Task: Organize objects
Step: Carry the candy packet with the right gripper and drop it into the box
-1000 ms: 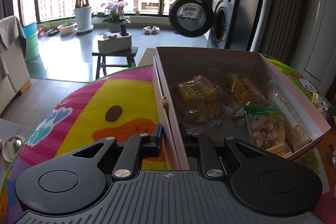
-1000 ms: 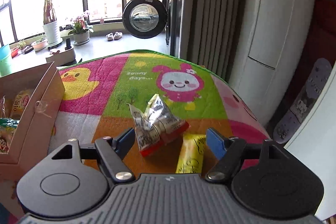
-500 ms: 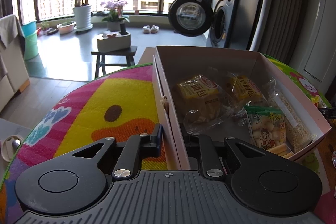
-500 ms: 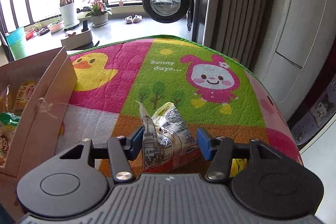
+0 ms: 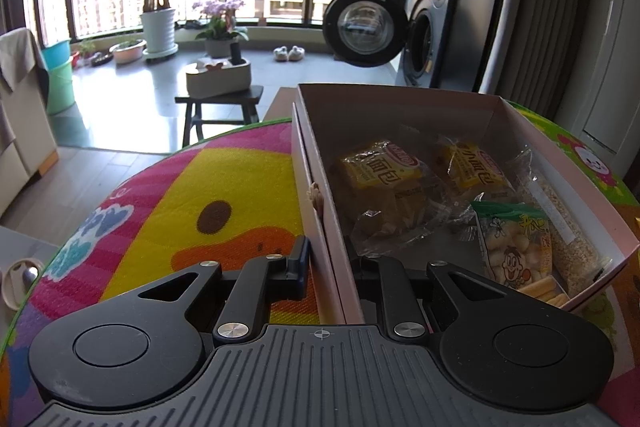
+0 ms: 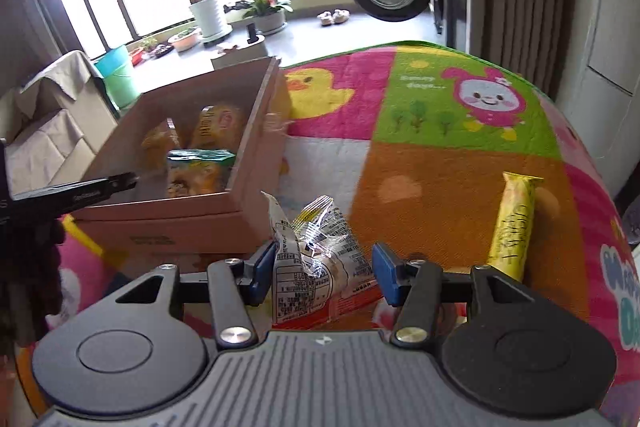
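A pink cardboard box [image 5: 400, 107] stands on the colourful mat. It holds two yellow bread packs [image 5: 384, 179], a green-topped snack bag [image 5: 516, 251] and a pale grain bar [image 5: 560, 227]. My left gripper [image 5: 330, 267] is shut on the box's near left wall, one finger outside and one inside. In the right wrist view my right gripper [image 6: 326, 267] is shut on a clear printed snack packet [image 6: 316, 259] with a red bottom edge, held just right of the box [image 6: 180, 211]. A yellow stick packet [image 6: 514, 227] lies on the mat to the right.
The round table's cartoon mat [image 6: 440, 131] shows bare cloth beyond the box. Part of the left gripper [image 6: 80, 193] reaches over the box's near edge. Behind are a stool [image 5: 220, 103], plant pots and a washing machine [image 5: 368, 23]. A white cabinet stands at the right.
My right gripper closed on the snack packet, then swung left toward the box with it. The yellow stick packet stayed on the mat. The left gripper and box have not moved.
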A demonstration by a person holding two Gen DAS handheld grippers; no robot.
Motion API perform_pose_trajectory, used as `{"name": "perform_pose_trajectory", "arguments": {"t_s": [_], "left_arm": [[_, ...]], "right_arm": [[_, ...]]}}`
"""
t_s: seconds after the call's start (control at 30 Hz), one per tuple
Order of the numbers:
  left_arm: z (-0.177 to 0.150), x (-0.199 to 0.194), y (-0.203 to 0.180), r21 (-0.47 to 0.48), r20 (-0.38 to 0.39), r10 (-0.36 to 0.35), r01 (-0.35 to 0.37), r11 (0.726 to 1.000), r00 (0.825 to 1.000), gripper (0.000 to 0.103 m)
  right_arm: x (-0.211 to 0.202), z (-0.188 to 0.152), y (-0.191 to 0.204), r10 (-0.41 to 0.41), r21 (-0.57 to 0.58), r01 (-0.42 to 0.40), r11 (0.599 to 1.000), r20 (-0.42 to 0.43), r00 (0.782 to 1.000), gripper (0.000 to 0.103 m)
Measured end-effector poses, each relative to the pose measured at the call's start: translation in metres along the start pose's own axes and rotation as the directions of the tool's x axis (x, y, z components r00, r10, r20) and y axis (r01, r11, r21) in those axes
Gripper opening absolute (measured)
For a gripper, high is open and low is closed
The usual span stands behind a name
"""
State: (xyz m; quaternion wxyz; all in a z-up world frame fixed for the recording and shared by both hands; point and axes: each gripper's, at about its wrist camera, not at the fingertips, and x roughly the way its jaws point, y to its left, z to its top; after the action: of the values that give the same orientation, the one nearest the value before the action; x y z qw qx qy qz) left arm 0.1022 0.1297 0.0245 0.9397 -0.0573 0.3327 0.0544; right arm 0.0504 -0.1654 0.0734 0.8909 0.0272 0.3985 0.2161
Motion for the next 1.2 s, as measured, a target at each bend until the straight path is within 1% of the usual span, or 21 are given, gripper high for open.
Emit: {"name": "perform_pose_trajectory", "arguments": {"t_s": [0.13,0.23,0.37,0.5,0.6,0.63,0.67,0.7,0.73,0.87,1.0,1.1,1.2], "left_arm": [[0.000,0.000,0.000,-0.005,0.000,0.002,-0.002,1.000,1.000,0.017],[0.000,-0.001,0.000,-0.005,0.000,0.003,-0.003,1.000,1.000,0.017],[0.000,-0.001,0.001,-0.003,-0.001,-0.004,0.004,1.000,1.000,0.017],[0.000,0.000,0.002,-0.003,-0.001,-0.005,0.005,1.000,1.000,0.017],[0.001,0.000,0.002,-0.002,0.000,-0.005,0.005,1.000,1.000,0.017],[0.000,0.000,0.001,-0.002,-0.001,-0.006,0.006,1.000,1.000,0.017],[0.001,0.000,0.002,-0.002,0.000,-0.007,0.007,1.000,1.000,0.017],[0.001,0.000,0.002,-0.002,0.000,-0.008,0.008,1.000,1.000,0.017],[0.001,0.000,0.002,-0.002,0.001,-0.009,0.009,1.000,1.000,0.017],[0.002,0.001,0.002,-0.003,0.003,-0.014,0.014,1.000,1.000,0.017],[0.002,0.002,0.002,-0.007,0.007,-0.017,0.017,1.000,1.000,0.017],[0.002,0.003,0.003,-0.009,0.009,-0.019,0.019,1.000,1.000,0.017],[0.002,0.003,0.003,-0.009,0.009,-0.018,0.018,1.000,1.000,0.017]], "right_arm": [[-0.009,0.023,0.034,0.101,-0.088,-0.094,0.992,0.071,0.992,0.052],[0.006,0.044,0.057,0.129,-0.130,-0.116,0.985,0.097,0.987,0.052],[0.043,0.071,0.084,0.140,-0.154,-0.125,0.980,0.088,0.986,0.052],[0.075,0.094,0.110,0.099,-0.205,-0.072,0.976,0.123,0.987,0.052],[0.092,0.109,0.122,0.097,-0.199,-0.069,0.978,0.135,0.986,0.052],[0.095,0.111,0.125,0.092,-0.207,-0.061,0.976,0.147,0.985,0.053],[0.098,0.112,0.128,0.080,-0.220,-0.043,0.975,0.163,0.983,0.056],[0.100,0.111,0.132,0.063,-0.236,-0.021,0.972,0.172,0.983,0.067],[0.101,0.111,0.133,0.053,-0.248,-0.006,0.969,0.180,0.982,0.076],[0.095,0.101,0.125,0.051,-0.240,-0.009,0.971,0.168,0.984,0.079],[0.085,0.088,0.102,0.009,-0.194,0.021,0.981,0.152,0.988,0.084],[0.076,0.073,0.079,-0.054,-0.174,0.079,0.982,0.145,0.988,0.086],[0.064,0.052,0.062,-0.142,-0.190,0.174,0.966,0.170,0.975,0.088]]}}
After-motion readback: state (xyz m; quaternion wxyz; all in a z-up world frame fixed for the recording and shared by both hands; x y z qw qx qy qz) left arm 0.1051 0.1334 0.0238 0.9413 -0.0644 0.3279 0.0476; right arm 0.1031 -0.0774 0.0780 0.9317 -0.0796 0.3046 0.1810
